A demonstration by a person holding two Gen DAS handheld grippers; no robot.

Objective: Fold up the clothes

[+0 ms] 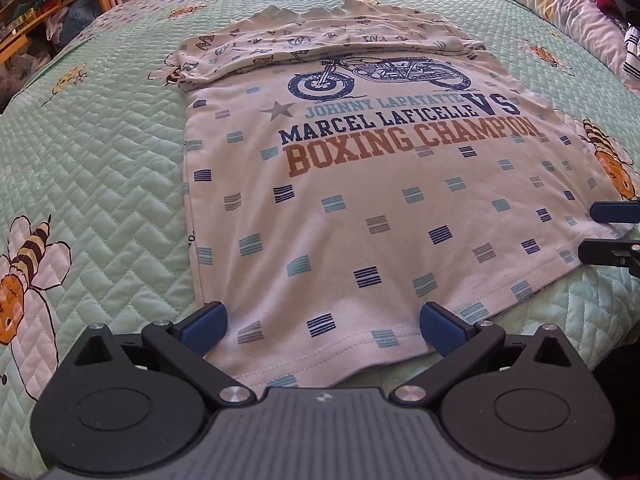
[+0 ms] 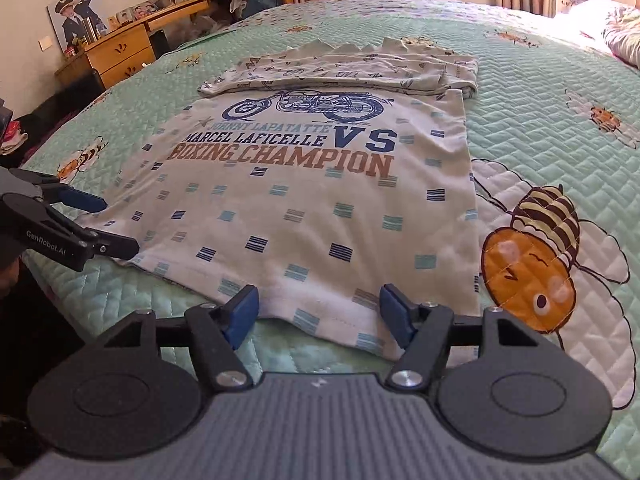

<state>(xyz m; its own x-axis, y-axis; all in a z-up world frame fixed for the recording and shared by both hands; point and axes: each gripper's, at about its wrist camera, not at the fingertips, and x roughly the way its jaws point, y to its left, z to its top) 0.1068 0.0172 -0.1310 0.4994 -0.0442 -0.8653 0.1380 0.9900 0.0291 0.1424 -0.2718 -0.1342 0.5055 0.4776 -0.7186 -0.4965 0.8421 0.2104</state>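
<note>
A white T-shirt (image 1: 360,208) printed with a motorcycle and "BOXING CHAMPION" lies flat on the mint quilted bedspread (image 1: 100,160), its patterned sleeves folded across the far end (image 1: 320,40). My left gripper (image 1: 323,326) is open, and its blue pads straddle the near hem at the shirt's left corner without pinching it. The right gripper (image 2: 319,314) is also open over the hem near the shirt's (image 2: 320,208) right corner, cloth lying between its pads. Each gripper shows in the other's view: the right gripper (image 1: 600,232) and the left gripper (image 2: 108,224).
Large embroidered bees (image 2: 532,256) decorate the bedspread (image 2: 560,140). A pillow (image 1: 560,0) and dark clothes (image 1: 624,4) lie at the bed's far right. A wooden desk with drawers (image 2: 116,52) and cluttered shelves (image 1: 32,4) stand beyond the bed's left side.
</note>
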